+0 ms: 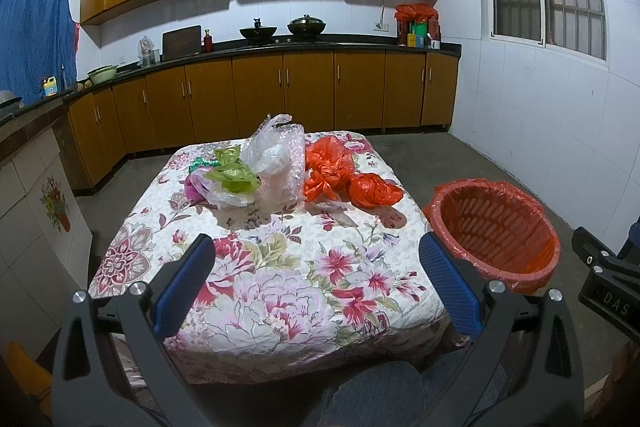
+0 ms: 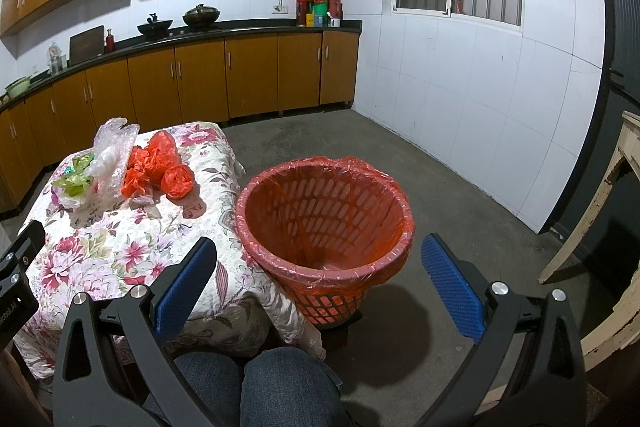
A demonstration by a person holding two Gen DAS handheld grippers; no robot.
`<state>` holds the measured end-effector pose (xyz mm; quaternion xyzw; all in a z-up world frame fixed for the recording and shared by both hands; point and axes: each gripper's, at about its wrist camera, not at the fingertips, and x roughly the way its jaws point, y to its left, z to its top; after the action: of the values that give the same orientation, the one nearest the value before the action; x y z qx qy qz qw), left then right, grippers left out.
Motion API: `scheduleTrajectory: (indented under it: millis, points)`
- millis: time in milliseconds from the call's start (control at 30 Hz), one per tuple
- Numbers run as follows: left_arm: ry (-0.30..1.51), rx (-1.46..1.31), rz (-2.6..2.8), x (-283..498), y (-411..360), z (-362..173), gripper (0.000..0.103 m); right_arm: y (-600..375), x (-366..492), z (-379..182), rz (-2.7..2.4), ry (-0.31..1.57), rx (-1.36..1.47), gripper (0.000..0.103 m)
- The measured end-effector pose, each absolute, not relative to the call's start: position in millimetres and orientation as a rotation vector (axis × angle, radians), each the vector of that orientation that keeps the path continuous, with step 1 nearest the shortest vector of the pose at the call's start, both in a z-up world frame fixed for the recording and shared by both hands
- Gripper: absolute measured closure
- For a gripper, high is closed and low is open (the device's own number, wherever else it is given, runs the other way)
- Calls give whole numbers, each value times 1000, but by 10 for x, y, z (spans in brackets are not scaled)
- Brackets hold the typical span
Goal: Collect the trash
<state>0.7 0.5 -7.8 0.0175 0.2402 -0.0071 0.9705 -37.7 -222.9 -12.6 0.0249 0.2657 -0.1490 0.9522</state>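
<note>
Left gripper [image 1: 316, 275], right gripper [image 2: 320, 277]: jaws released, empty. Worktop [image 1: 280, 267]: crumpled red bags [image 1: 340, 175], bubble wrap [image 1: 280, 151], green bag [image 1: 232, 175], frame centre. Lined red basket [image 2: 324, 211]: beside worktop.

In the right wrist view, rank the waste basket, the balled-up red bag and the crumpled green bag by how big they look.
1. Waste basket, though nearest the camera.
2 and 3. Balled-up red bag and crumpled green bag look alike.

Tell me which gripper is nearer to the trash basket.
Right. The right gripper is pointed straight at the trash basket, just short of its rim. The left gripper hangs over the table's near edge, with the basket off to its right.
</note>
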Motion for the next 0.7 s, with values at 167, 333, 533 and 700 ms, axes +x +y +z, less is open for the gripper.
scheduleTrajectory:
  millis: [167, 333, 533, 700]
  points:
    - [486, 35, -15, 2, 0, -111, 4, -2232, -378, -127, -303, 541, 51, 2]
    - [488, 36, -16, -2, -5, -135, 4, -2233, -379, -131, -303, 542, 52, 2]
    - [490, 35, -15, 8, -3, -122, 4, -2234, -376, -137, -302, 542, 51, 2]
    - [491, 35, -15, 11, -3, -121, 4, -2236, -374, -139, -303, 543, 52, 2]
